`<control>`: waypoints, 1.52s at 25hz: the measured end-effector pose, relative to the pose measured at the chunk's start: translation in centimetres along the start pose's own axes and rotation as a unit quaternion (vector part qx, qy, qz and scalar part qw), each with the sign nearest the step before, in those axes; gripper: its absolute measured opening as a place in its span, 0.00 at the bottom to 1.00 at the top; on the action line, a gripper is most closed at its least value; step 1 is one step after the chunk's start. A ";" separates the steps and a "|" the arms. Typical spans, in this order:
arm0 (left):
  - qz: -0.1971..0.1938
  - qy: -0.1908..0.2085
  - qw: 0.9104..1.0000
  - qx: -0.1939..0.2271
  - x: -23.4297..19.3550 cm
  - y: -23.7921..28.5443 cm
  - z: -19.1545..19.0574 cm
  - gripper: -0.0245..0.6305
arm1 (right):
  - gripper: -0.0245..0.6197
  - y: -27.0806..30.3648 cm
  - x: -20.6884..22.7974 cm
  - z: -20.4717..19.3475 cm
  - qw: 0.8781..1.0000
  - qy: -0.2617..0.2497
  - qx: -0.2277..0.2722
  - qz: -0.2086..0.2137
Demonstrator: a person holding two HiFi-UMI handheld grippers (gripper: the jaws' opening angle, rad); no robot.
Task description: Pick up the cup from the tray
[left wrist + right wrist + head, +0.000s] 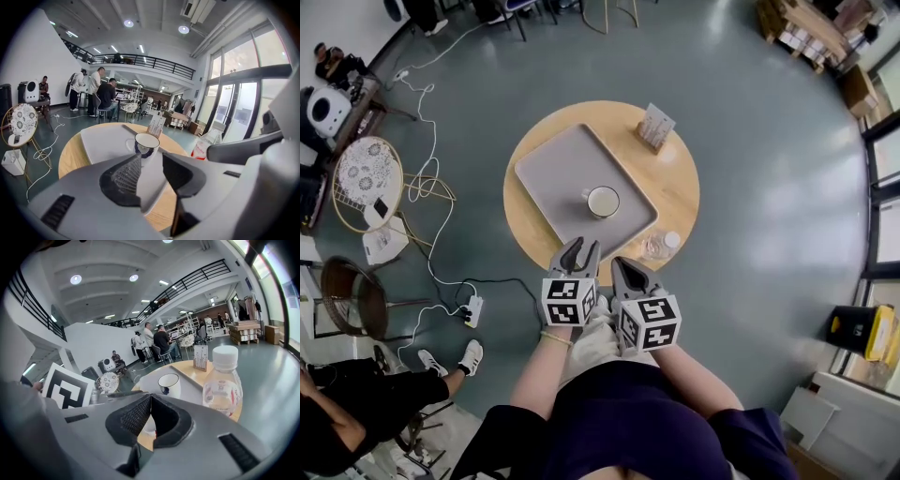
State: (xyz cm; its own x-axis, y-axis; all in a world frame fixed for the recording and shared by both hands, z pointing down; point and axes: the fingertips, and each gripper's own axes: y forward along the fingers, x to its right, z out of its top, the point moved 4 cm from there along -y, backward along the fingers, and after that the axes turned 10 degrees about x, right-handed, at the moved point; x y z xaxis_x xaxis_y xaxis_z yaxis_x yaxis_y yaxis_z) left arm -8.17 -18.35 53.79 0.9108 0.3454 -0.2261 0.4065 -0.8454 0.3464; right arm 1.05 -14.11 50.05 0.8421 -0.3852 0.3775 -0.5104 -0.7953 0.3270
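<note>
While both tilt downward toward the cup, left gripper jaws stand slightly apart, right gripper jaws closed.

One cup, one tray, one bottle

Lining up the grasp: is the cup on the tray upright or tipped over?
Upright. The cup stands on the tray, its open round rim facing up in the head view.

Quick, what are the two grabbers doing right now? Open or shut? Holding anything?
Left gripper: open, nothing between its jaws.
Right gripper: shut, holding nothing.
</note>
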 end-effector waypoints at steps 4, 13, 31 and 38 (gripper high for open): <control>-0.015 0.013 1.000 0.006 -0.9 2.6 -1.1 0.42 | 0.05 -0.2 0.7 -0.2 1.000 0.013 0.003 -0.016; -0.044 0.021 0.999 -0.001 -2.4 7.8 -2.3 0.56 | 0.05 1.3 0.9 -0.5 0.999 0.029 0.005 -0.030; -0.082 0.081 0.993 -0.002 -1.7 13.3 -2.7 0.61 | 0.05 3.4 2.1 -2.4 0.997 0.050 -0.022 -0.058; -0.076 0.090 0.993 0.010 -2.1 13.7 -2.5 0.61 | 0.05 4.4 2.9 -3.1 0.995 0.054 -0.034 -0.073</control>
State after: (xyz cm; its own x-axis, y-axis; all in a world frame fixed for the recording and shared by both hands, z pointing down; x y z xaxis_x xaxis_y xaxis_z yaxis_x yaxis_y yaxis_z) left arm -4.28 -29.64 61.27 0.8373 0.5362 -0.1068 0.5411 -0.7847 0.3025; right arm 0.69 -17.24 55.28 0.8864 -0.2126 0.4112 -0.3979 -0.8039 0.4421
